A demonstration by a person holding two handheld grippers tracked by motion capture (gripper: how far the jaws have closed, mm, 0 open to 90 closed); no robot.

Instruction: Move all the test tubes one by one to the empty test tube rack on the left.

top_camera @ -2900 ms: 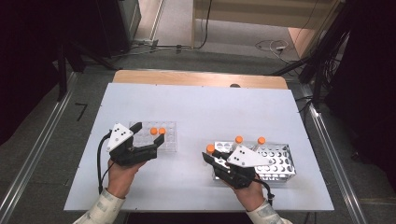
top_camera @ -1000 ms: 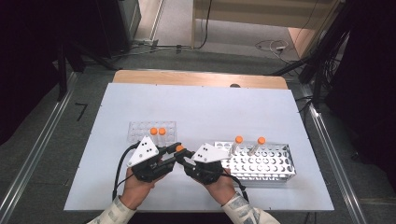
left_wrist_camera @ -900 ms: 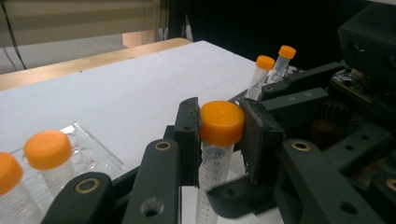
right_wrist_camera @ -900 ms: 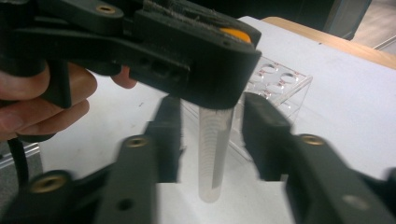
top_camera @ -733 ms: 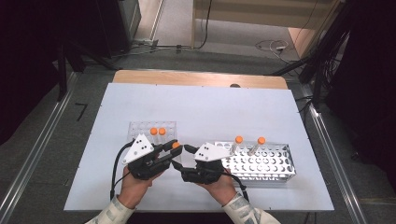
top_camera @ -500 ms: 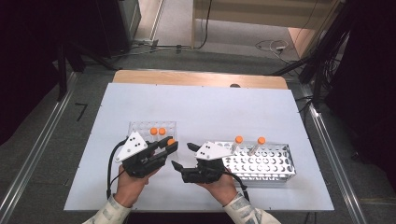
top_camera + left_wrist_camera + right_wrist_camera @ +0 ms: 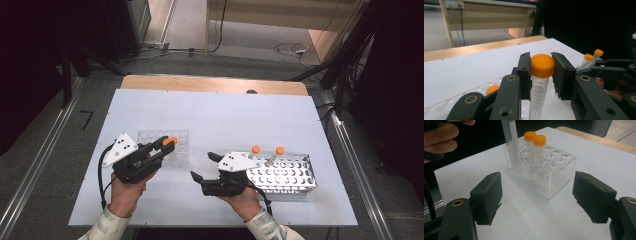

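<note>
The left tool (image 7: 541,75) is clamped on the orange cap of a tube (image 7: 537,92), pads squeezing the cap from both sides while the clear graduated body hangs straight down below. From the high view that left tool (image 7: 162,150) sits at the near edge of the clear rack (image 7: 180,137), with the cap showing orange at its tip. In the right gripper view the held tube (image 7: 511,145) hangs over the near corner of that rack (image 7: 564,167), beside two capped tubes (image 7: 535,155) already standing in it, and it is not seated in any hole yet.

Over to the right tool (image 7: 205,167): its jaws have just been opening and now stand wide apart with nothing between them, pointing left across the table (image 7: 225,115), while the metal rack (image 7: 300,175) with two more tubes sits just behind the hand.

Now the risks. The grip is only on the cap, so the long body can swing, and a swinging tip could miss its hole and catch the rack top. It could also knock the two standing tubes beside it. And if the tip jams and the hand keeps pushing, the light clear rack could slide or tip.
</note>
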